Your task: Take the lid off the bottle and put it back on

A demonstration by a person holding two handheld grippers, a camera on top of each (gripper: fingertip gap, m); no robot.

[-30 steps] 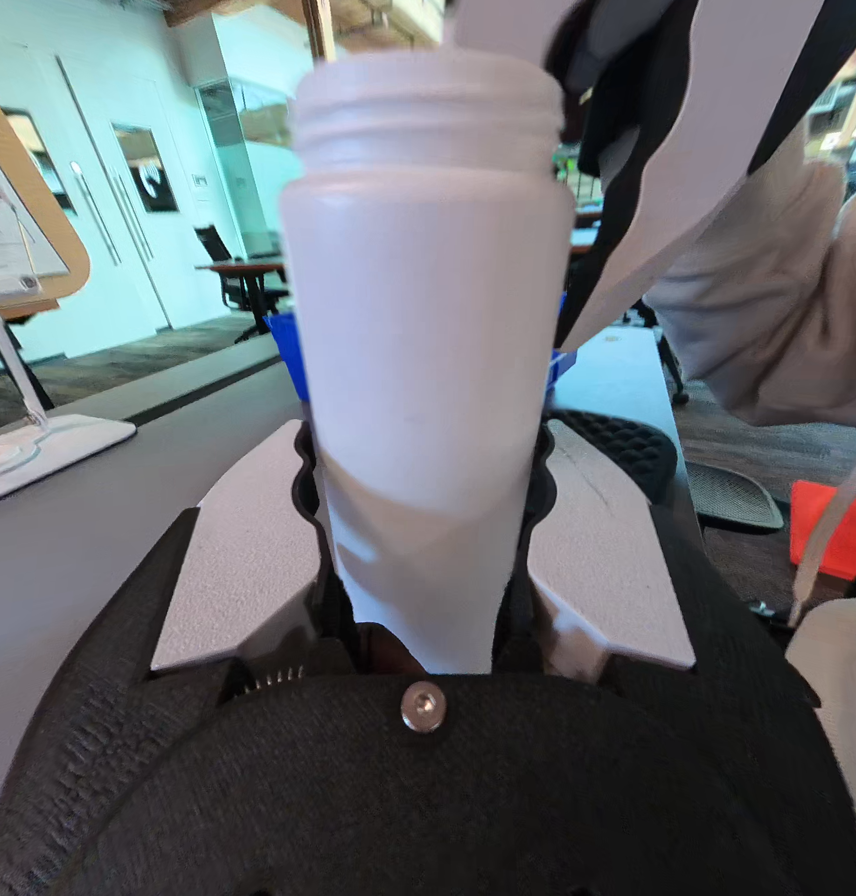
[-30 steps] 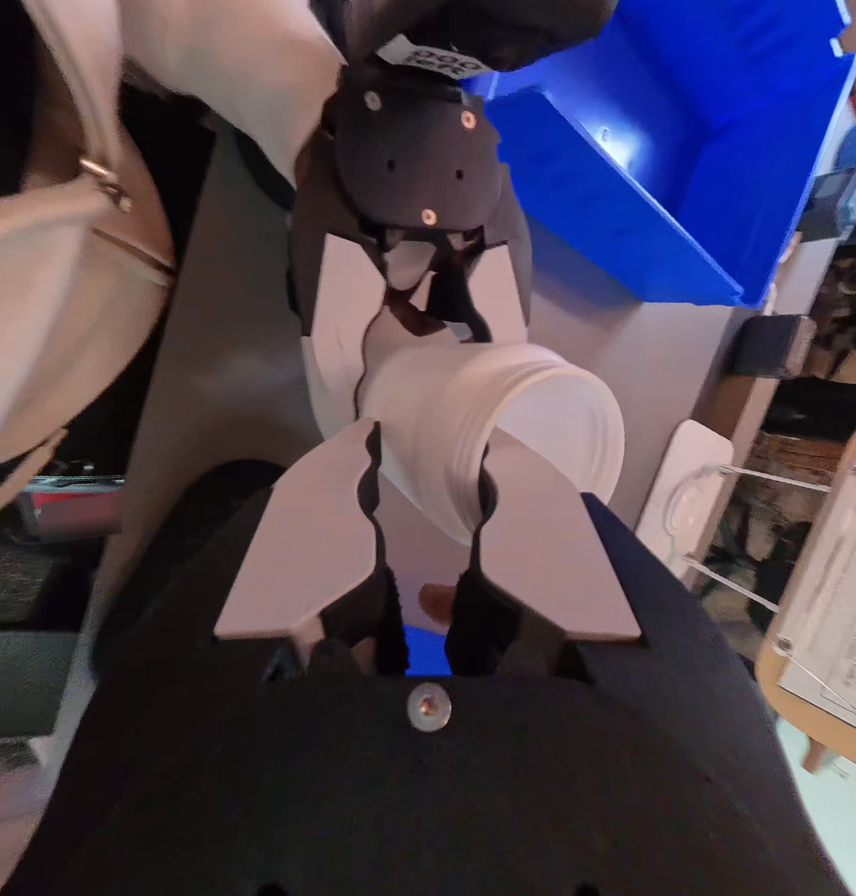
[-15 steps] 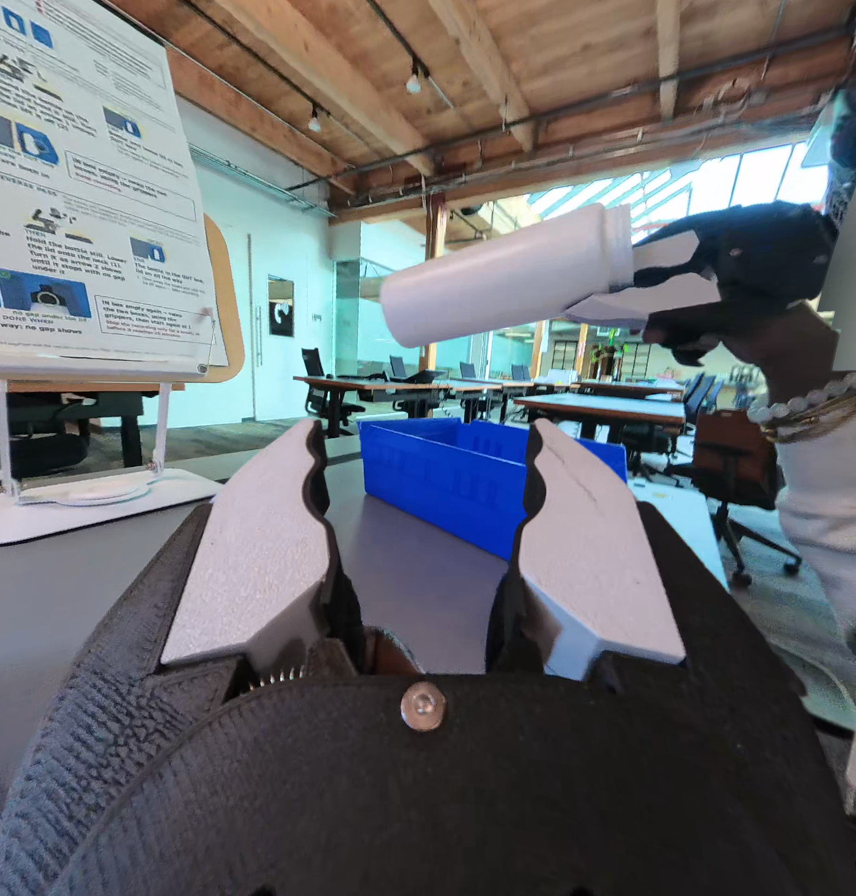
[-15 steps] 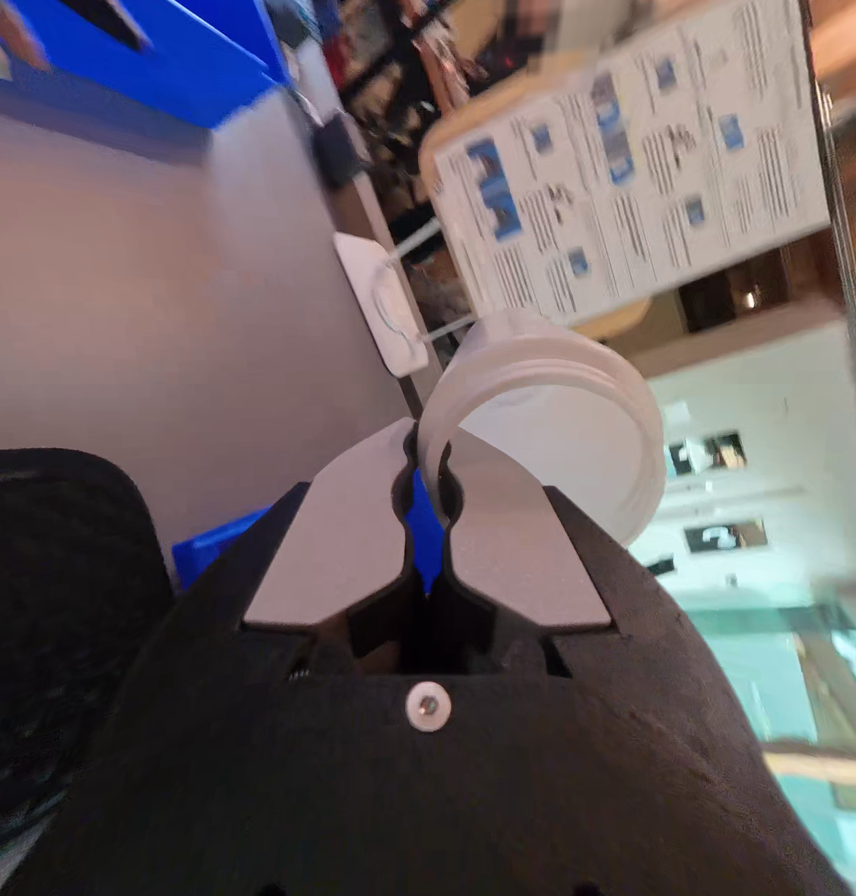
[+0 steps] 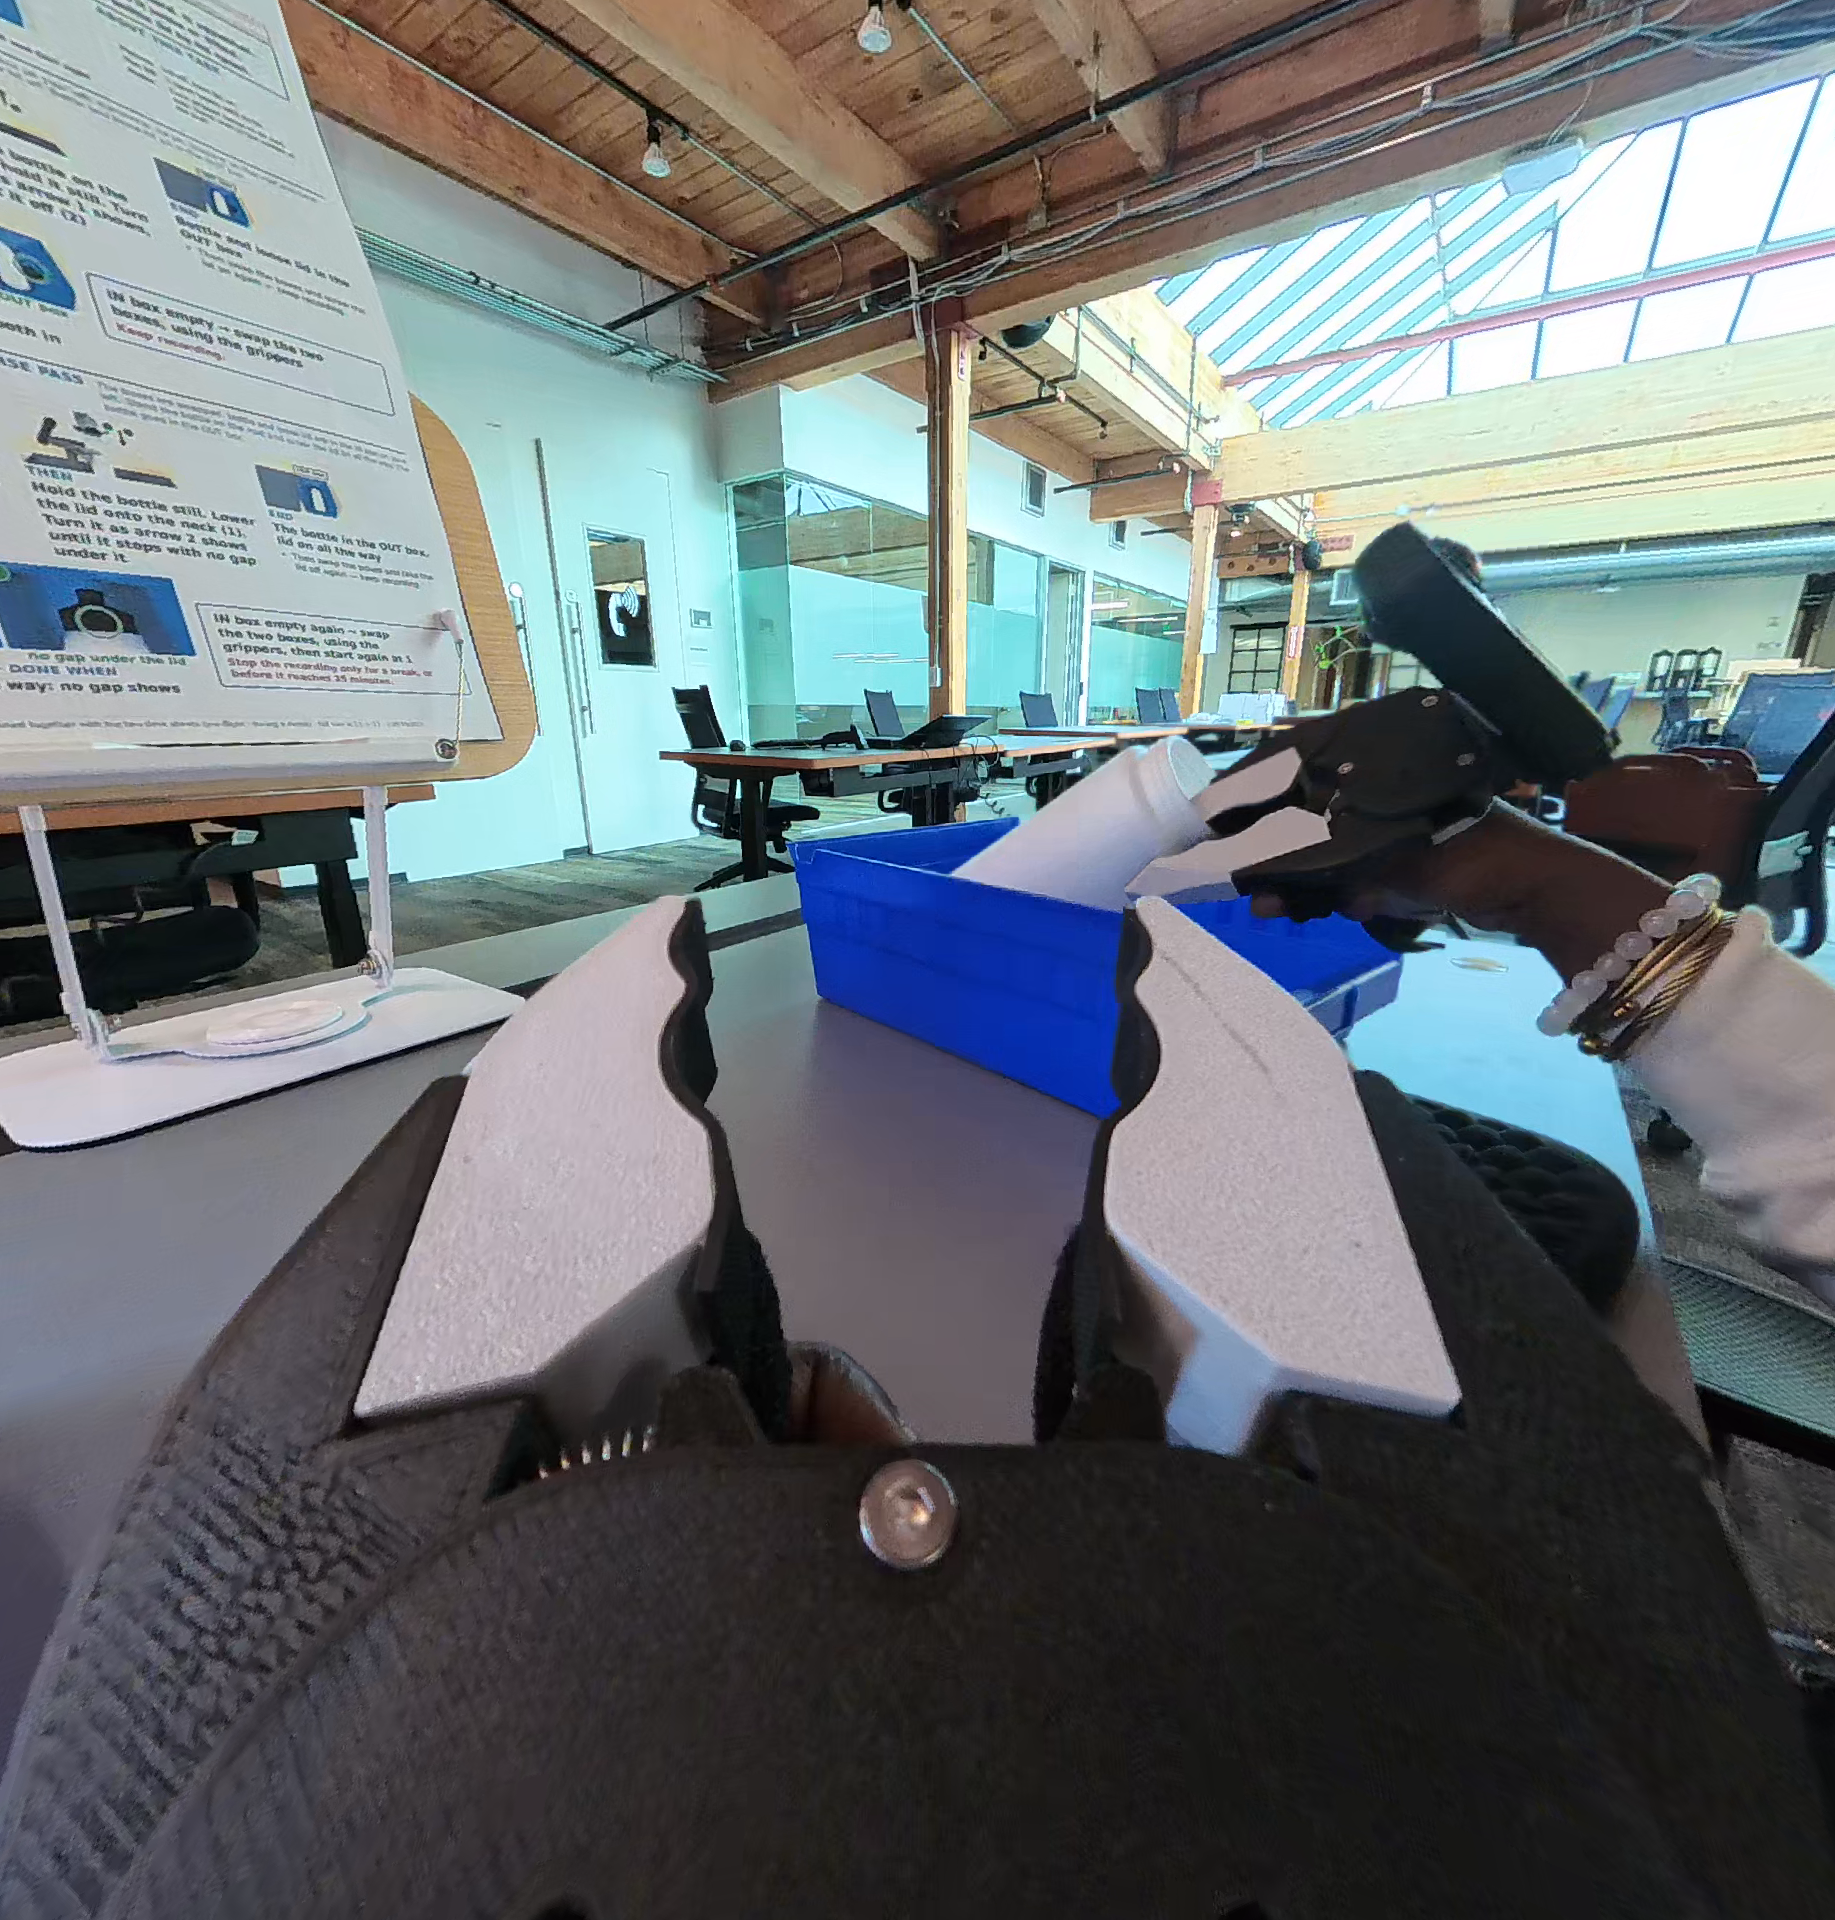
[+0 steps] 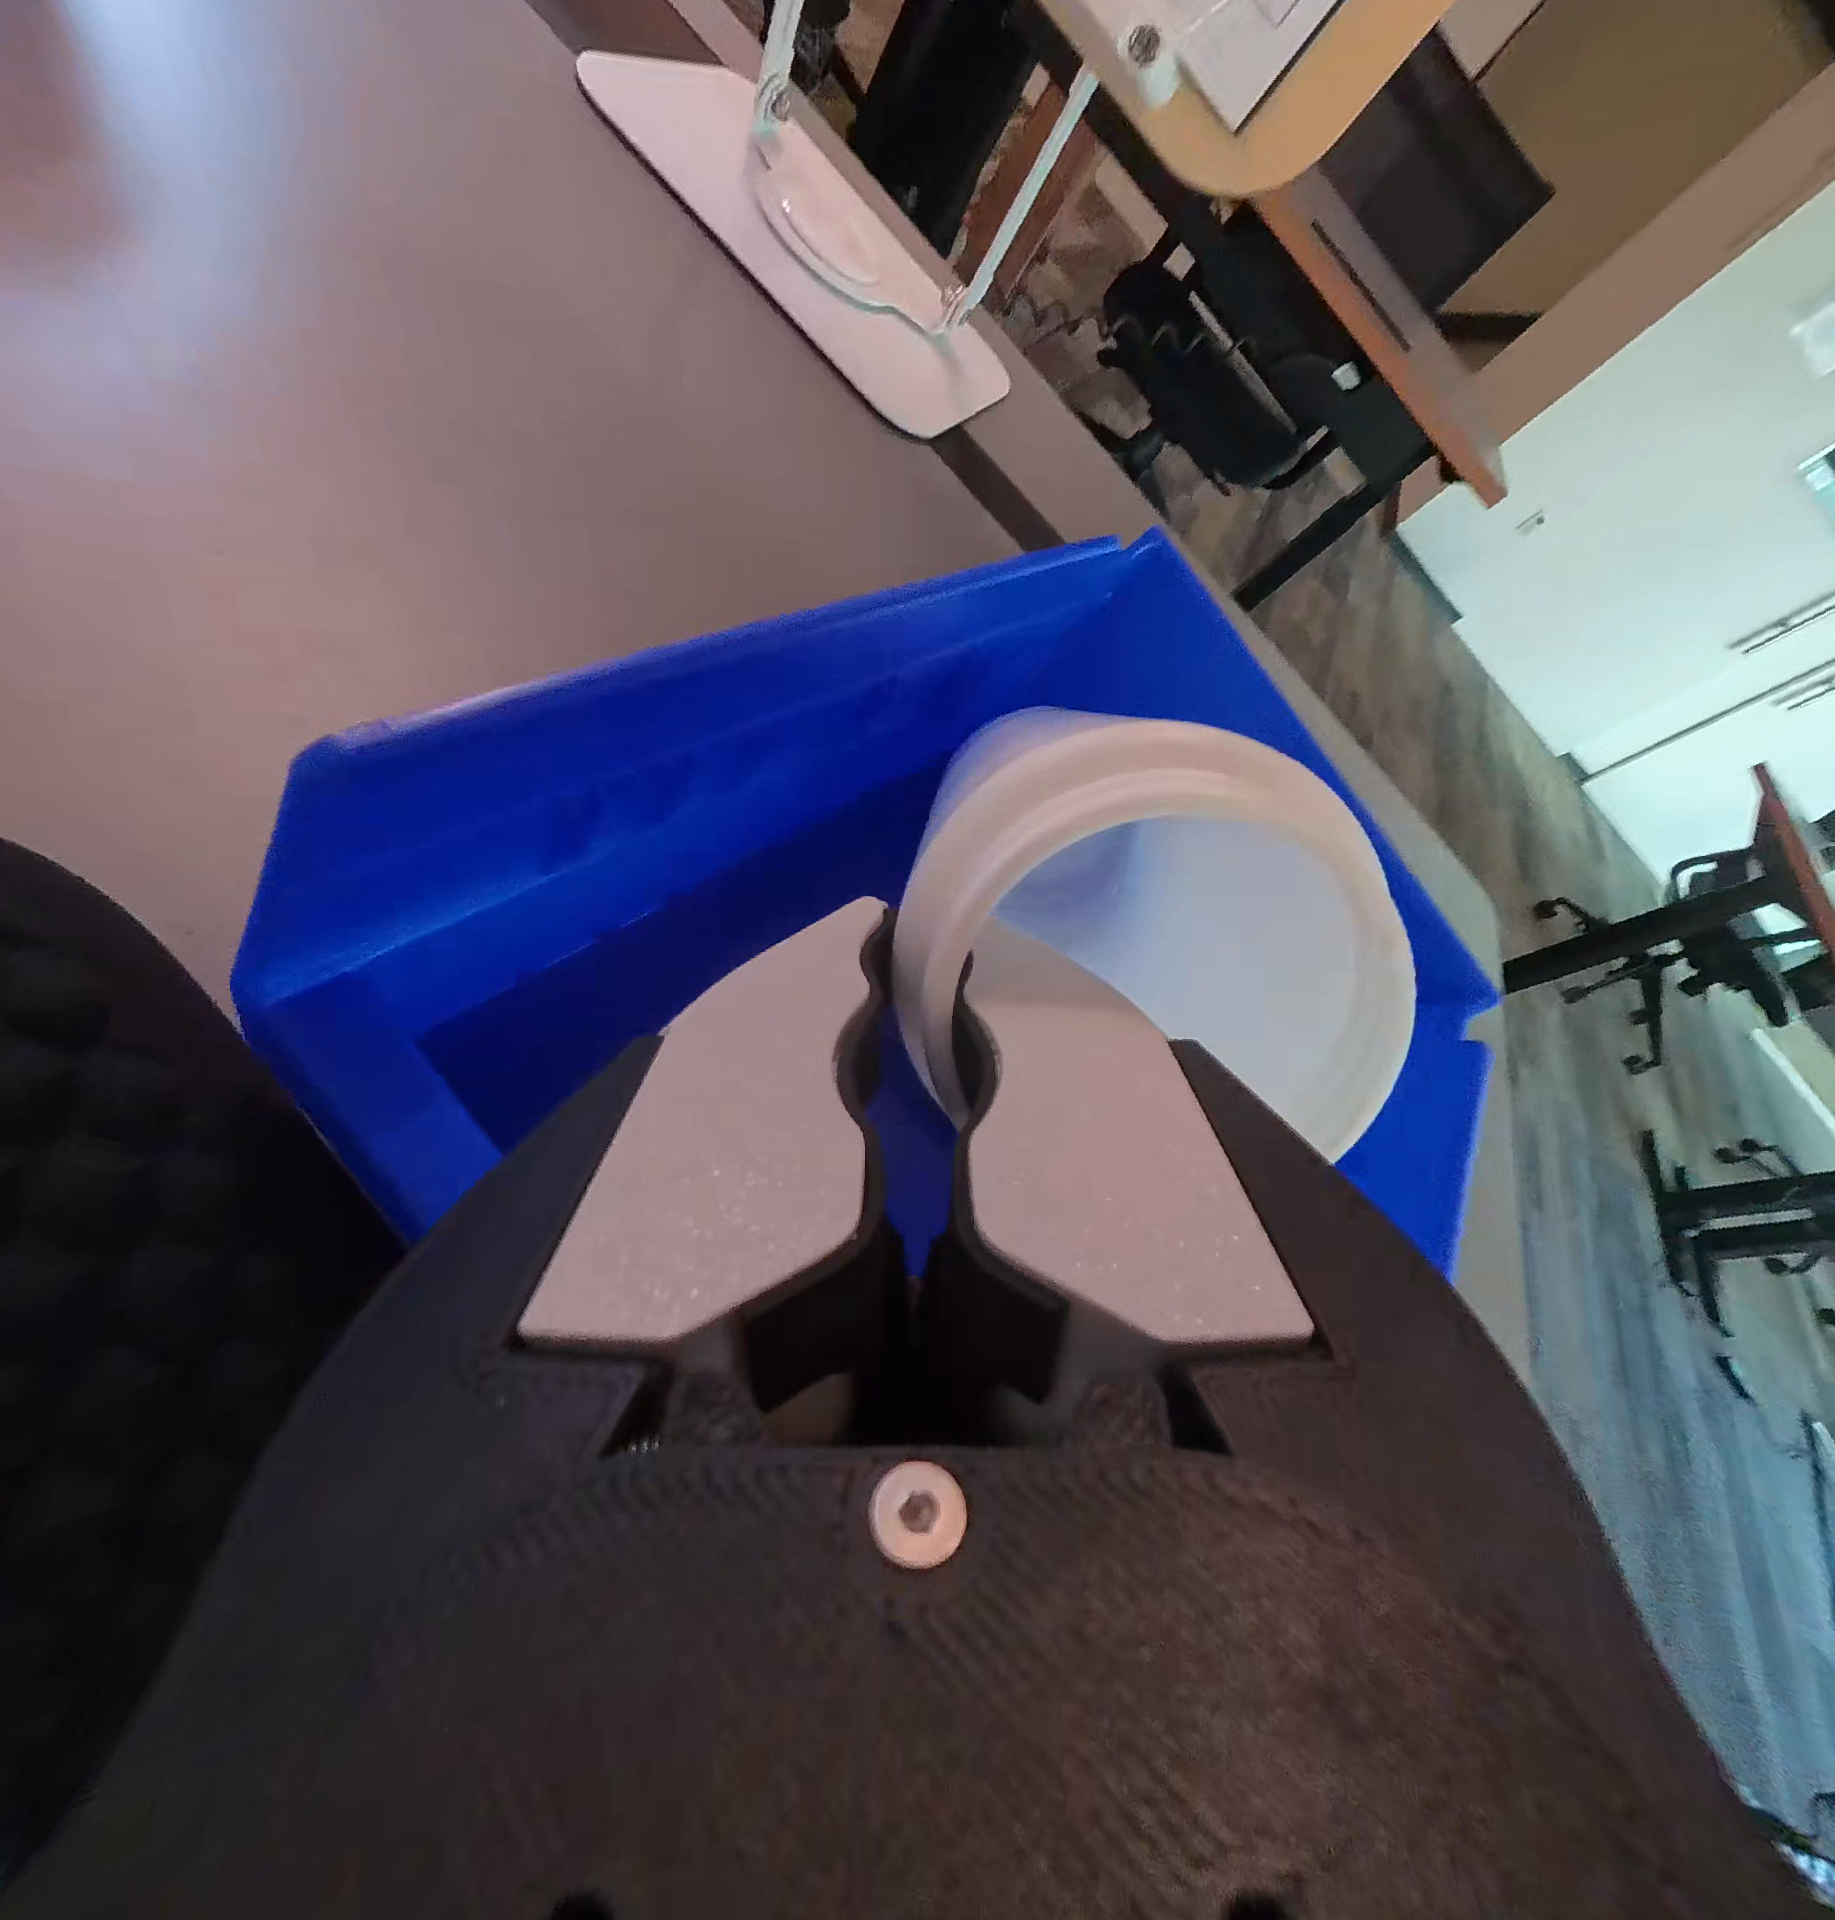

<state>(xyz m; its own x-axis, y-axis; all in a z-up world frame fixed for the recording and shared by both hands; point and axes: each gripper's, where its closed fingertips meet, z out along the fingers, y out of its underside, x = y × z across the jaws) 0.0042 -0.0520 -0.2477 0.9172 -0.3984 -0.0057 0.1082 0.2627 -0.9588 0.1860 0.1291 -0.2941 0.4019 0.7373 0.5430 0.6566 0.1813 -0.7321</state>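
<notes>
The white bottle (image 5: 1074, 847) has no lid on it and leans in the blue bin (image 5: 954, 977), base down and open mouth up to the right. My right gripper (image 5: 1193, 842) is shut on the rim of its mouth. In the right wrist view the gripper (image 6: 923, 961) pinches the wall of the neck, one finger outside and one over the mouth of the bottle (image 6: 1204, 935), above the bin (image 6: 632, 790). My left gripper (image 5: 913, 935) is open and empty, low over the grey table in front of the bin. No lid is in view.
An instruction sign (image 5: 165, 416) on a white stand (image 5: 238, 1039) is at the table's far left; its base (image 6: 809, 239) also shows in the right wrist view. A black mesh chair (image 5: 1536, 1195) is at the right table edge. A hand with bracelets (image 5: 1619, 966) holds the right gripper. About 25 cm separates my left fingertips from my right.
The left gripper held the bottle upright, then let go and drew back. The right gripper shut on the bottle's rim, carried it off and lowered it into the blue bin.
</notes>
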